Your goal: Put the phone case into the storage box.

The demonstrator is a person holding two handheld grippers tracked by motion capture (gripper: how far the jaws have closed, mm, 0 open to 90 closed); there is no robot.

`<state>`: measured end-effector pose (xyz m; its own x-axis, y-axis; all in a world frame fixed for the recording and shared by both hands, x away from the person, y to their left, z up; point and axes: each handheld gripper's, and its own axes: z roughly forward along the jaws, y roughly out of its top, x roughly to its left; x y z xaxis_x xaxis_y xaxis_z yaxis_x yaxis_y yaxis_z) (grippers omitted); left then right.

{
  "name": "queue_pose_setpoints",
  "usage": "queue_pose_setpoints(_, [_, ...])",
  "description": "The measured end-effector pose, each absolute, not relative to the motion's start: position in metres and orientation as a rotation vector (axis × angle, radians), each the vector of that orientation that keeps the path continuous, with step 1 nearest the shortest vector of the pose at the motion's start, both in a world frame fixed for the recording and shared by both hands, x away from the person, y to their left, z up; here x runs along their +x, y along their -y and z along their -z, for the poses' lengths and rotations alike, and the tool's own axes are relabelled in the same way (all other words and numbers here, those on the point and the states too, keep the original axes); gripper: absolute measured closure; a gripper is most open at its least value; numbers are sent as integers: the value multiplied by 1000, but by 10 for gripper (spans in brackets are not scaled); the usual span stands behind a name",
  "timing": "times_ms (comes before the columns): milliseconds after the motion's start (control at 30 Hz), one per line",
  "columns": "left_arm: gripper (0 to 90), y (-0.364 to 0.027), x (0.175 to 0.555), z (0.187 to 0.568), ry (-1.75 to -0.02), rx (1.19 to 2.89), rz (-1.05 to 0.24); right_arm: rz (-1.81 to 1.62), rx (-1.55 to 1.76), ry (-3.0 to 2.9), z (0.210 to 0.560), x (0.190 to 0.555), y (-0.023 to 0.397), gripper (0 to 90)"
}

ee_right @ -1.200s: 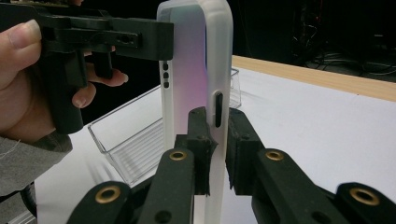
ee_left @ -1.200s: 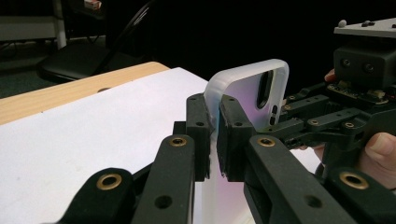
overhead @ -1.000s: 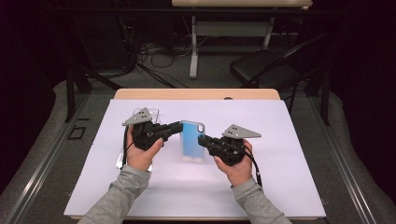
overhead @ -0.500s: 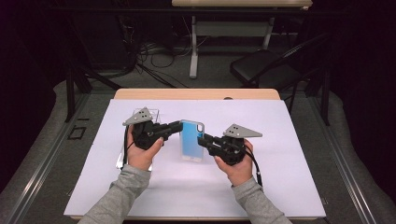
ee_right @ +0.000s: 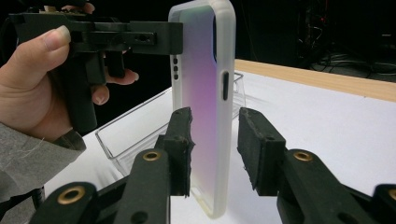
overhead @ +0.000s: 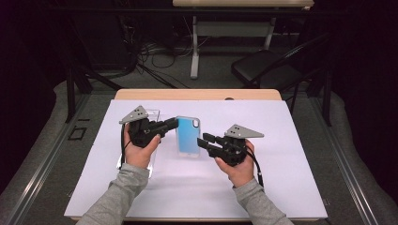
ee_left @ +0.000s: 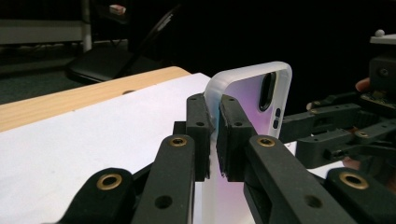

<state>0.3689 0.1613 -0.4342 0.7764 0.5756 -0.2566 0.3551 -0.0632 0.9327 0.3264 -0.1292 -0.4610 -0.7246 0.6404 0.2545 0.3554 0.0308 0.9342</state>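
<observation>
The phone case (overhead: 188, 135) sits mid-sheet on the white table cover (overhead: 291, 187), long axis running 12 to 6 o'clock in the high view. The left gripper (overhead: 172, 124) clamps its upper left edge from 9 o'clock, jaws pinched tight on the rim. The right gripper (overhead: 204, 143) lies at the case's 4 o'clock; its jaws have just been opening and now straddle the lower edge with a gap on one side, so the left holds it alone. A clear tray (ee_right: 140, 130) lies behind at 9 o'clock
</observation>
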Motion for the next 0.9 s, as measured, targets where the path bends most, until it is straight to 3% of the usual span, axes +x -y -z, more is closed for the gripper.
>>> queue_pose_setpoints(267, [847,-174,374,431,-787,1644,-246,-1711,1019,-2081,461,329,127,572])
queue_pose_setpoints(900, [846,-206,389,415,-851,1591,-333,-1610,998,-2140,466,332,121,568])
